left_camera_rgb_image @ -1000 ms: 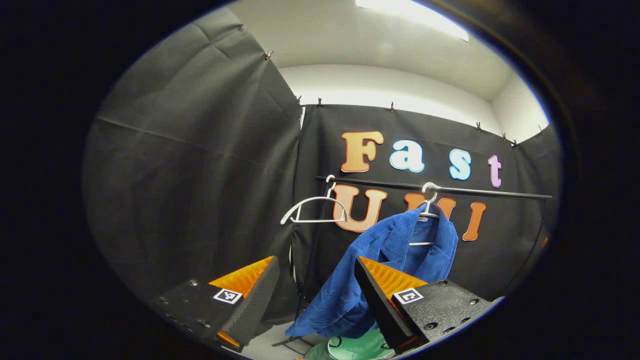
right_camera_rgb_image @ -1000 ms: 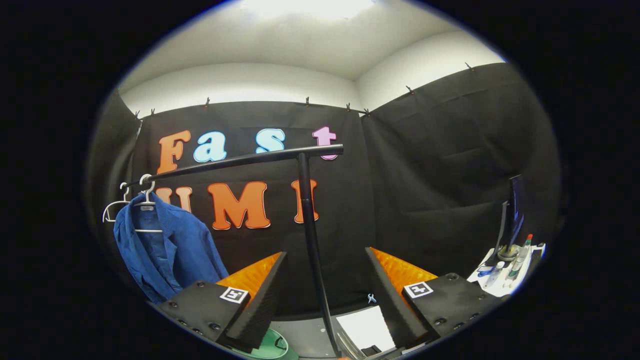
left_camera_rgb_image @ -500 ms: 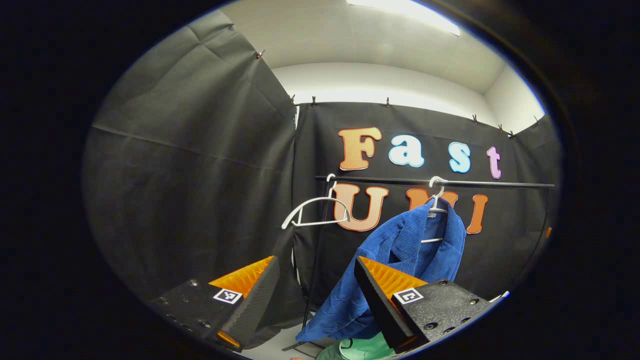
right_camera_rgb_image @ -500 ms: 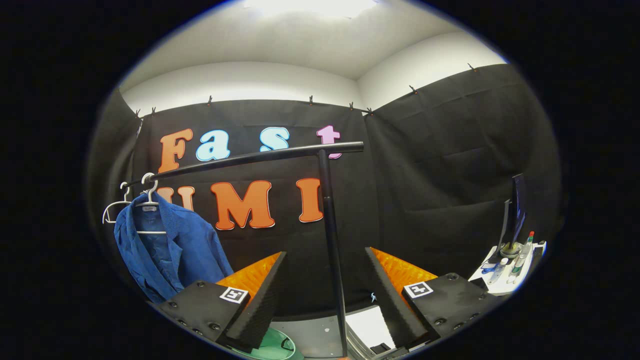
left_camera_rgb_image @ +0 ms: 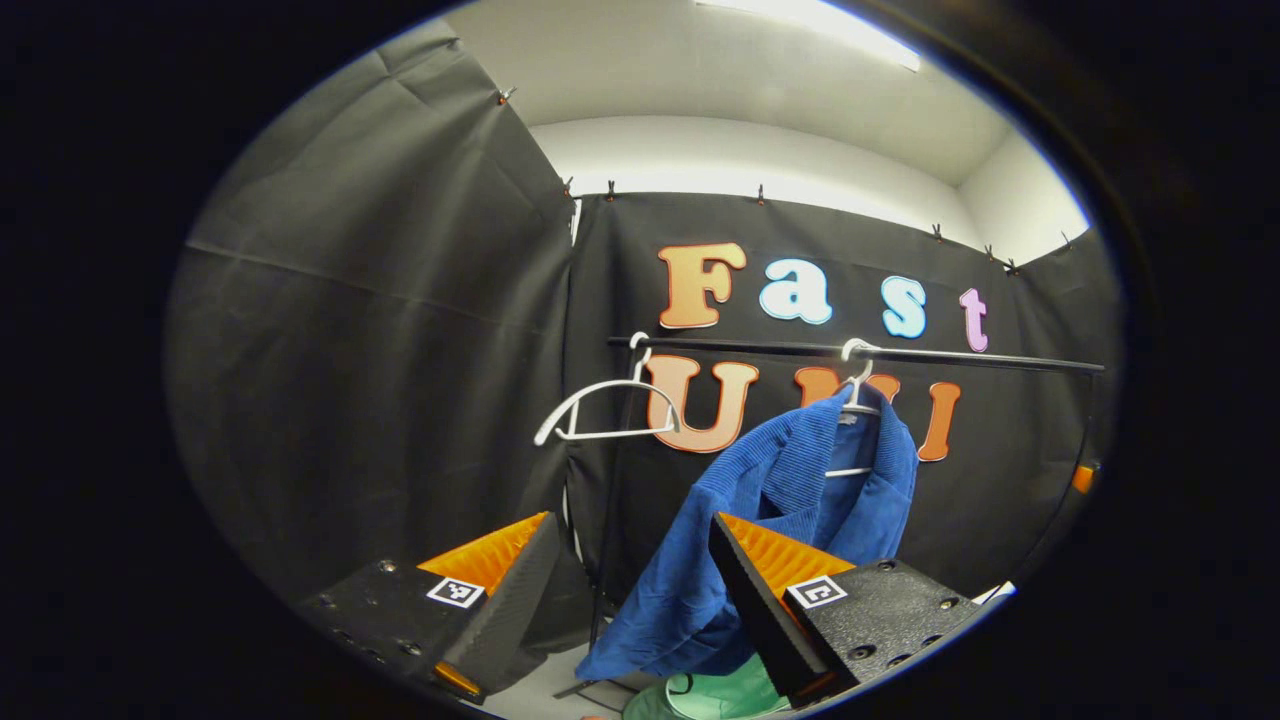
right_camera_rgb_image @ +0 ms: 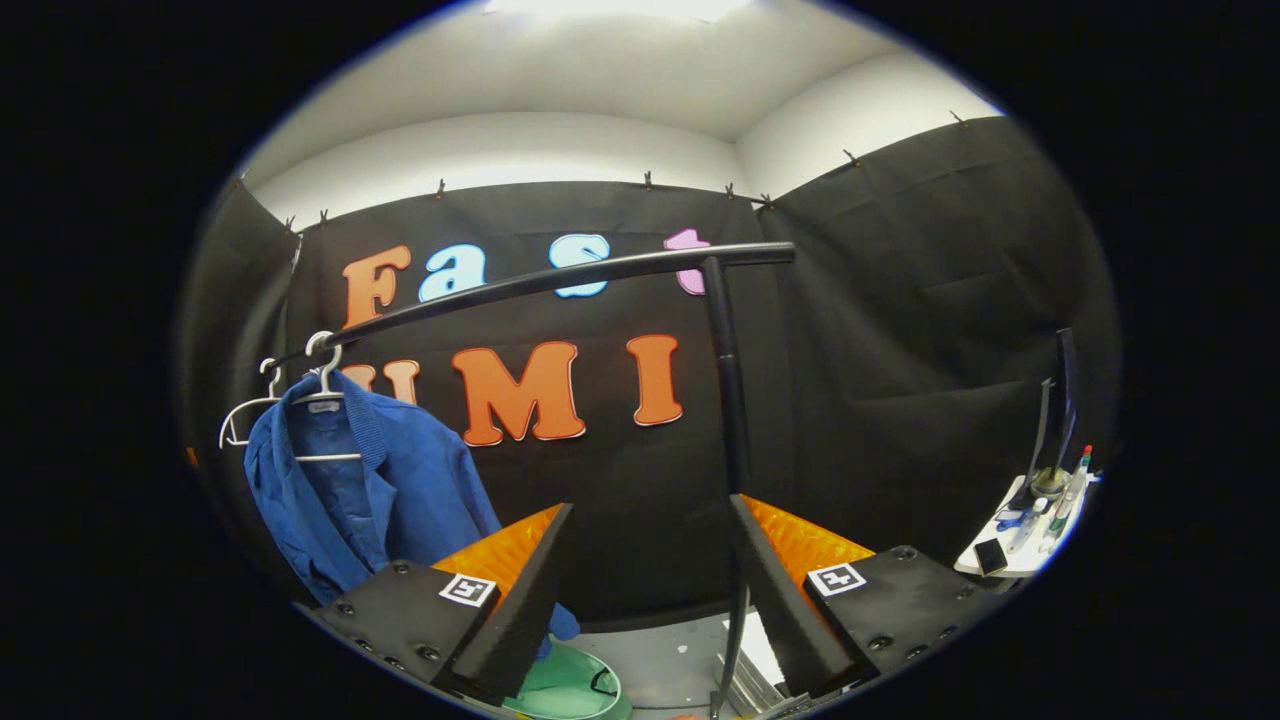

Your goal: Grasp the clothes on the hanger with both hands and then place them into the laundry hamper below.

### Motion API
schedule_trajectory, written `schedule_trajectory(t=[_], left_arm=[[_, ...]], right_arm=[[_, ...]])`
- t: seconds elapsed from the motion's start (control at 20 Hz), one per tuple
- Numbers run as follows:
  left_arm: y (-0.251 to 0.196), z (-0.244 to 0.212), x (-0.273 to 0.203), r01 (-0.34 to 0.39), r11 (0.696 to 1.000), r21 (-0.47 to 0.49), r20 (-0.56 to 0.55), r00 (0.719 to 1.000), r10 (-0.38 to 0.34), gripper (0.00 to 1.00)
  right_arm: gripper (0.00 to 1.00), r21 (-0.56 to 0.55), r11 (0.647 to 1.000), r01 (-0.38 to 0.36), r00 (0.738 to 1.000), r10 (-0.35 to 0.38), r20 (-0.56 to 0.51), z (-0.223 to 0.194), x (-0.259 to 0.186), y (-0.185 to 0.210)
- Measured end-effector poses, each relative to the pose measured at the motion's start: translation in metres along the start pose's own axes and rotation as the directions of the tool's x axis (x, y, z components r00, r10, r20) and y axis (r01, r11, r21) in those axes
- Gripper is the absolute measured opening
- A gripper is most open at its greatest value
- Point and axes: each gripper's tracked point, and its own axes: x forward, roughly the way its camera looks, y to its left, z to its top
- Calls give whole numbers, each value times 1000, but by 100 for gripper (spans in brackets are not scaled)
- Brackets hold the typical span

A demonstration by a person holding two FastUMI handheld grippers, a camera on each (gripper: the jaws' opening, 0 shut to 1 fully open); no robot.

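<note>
a blue corduroy jacket (left_camera_rgb_image: 790,520) hangs on a white plastic hanger (left_camera_rgb_image: 856,400) from the black metal rail (left_camera_rgb_image: 960,356), above the pale green laundry hamper (right_camera_rgb_image: 565,688) on the floor. the left gripper (left_camera_rgb_image: 630,590) and the right gripper (right_camera_rgb_image: 648,580) both stand wide apart, holding nothing, well short of the jacket. an empty white hanger (left_camera_rgb_image: 605,410) hangs further along the rail.

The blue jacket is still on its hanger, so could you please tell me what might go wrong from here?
The blue jacket hangs lopsided on its white hanger, so a tug may pull the hanger off the rail. The green hamper sits partly off to one side beneath, so the jacket could miss it.
</note>
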Motion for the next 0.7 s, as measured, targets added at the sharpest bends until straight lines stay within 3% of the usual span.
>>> schedule_trajectory(t=[0.15,0.2,0.25,0.4,0.45,0.55,0.6,0.7], left_arm=[[-13,-3,7,18,1000,-14,-5,1000,-18,92],[-14,-3,6,23,1000,-16,-7,1000,-23,92],[-15,-3,7,24,1000,-17,-5,1000,-24,92],[-18,-3,8,25,1000,-18,-7,1000,-25,95],[-18,-3,9,24,999,-21,-7,1000,-24,95],[-16,-6,7,17,999,-30,-11,1000,-17,92],[-16,-7,7,12,999,-32,-16,1000,-13,95],[-15,-10,3,8,999,-34,-26,1000,-9,95]], right_arm=[[98,-8,997,-71,997,71,-23,-11,11,36],[89,-1,995,-102,994,102,-31,-15,15,53],[89,5,991,-134,990,134,-40,-19,17,71],[98,21,977,-214,974,215,-66,-29,27,113],[89,25,971,-239,968,240,-72,-30,30,125],[89,21,961,-275,958,276,-79,-34,40,147],[98,18,956,-293,952,293,-86,-37,45,158],[98,19,945,-328,939,328,-105,-46,55,182]])
